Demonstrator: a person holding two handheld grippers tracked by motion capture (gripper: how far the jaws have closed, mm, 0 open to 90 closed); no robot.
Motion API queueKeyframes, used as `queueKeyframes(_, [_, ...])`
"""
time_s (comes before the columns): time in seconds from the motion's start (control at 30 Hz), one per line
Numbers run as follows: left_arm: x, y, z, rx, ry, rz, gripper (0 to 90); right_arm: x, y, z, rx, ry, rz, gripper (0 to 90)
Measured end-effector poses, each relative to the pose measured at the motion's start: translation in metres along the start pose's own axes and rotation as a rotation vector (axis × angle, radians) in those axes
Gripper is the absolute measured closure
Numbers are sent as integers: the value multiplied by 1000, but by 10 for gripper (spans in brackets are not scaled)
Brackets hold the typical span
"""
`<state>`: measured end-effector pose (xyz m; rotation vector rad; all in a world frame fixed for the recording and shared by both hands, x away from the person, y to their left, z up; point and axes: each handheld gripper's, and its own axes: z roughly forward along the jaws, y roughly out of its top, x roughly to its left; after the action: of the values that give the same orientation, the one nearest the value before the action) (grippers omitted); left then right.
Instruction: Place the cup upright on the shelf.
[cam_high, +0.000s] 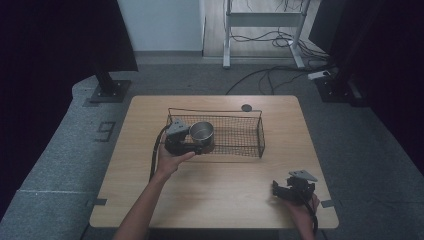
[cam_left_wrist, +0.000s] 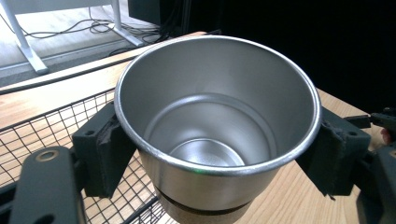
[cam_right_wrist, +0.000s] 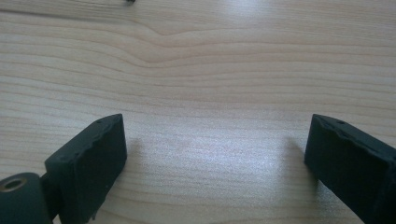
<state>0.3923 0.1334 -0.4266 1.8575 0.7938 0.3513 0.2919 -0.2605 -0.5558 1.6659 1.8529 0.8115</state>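
Note:
A shiny steel cup (cam_high: 202, 134) stands upright and empty at the left end of a black wire basket (cam_high: 251, 141) in the high view. My left gripper (cam_high: 196, 145) is shut on the cup (cam_left_wrist: 217, 130), one black jaw on each side of its wall just below the rim. Mesh of the basket (cam_left_wrist: 42, 126) lies beneath and to the left of it. My right gripper (cam_high: 280, 190) rests low over the table's front right corner, open. Its two jaws stand wide apart with bare wood (cam_right_wrist: 210, 93) between them and nothing held.
The wooden table (cam_high: 220, 185) carries a small dark round disc (cam_high: 246, 107) behind the basket. The right part of the basket holds nothing. Around the table lie grey floor mats, black stand feet (cam_high: 107, 91) at the far left and cables (cam_high: 280, 75) at the far right.

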Motion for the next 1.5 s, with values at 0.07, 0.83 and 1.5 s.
queueKeyframes(0.07, [2,1,1,-3,1,-2,191,0,0,0,0,0,0,54])
queueKeyframes(0.83, [18,4,15,15,14,-34,191,0,0,0,0,1,-3,54])
queueKeyframes(1.5, [29,13,30,32,28,-35,191,0,0,0,-1,-2,-4,55])
